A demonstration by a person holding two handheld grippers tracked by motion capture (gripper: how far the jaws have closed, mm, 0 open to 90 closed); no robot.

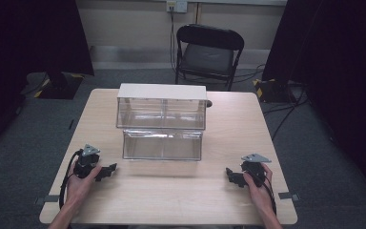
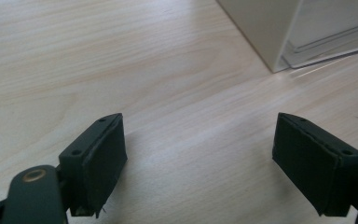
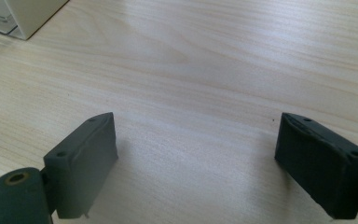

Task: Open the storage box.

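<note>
We see a black folding chair point(image 1: 208, 52) on grey carpet point(image 1: 314, 138) beyond the far edge of the light wooden bench point(image 1: 238, 124), its seat facing us. Behind it a wall socket point(image 1: 176, 5) feeds a cable down the pale wall. Black curtains point(image 1: 28, 38) hang at both sides, and yellow-and-black striped feet point(image 1: 266, 87) rest at their bases.

Bare worktop point(image 1: 181, 191) lies open between the left gripper point(image 1: 108, 171) and right gripper point(image 1: 232, 175); farther back, the clear drawer box point(image 1: 162, 125) blocks the middle.
</note>
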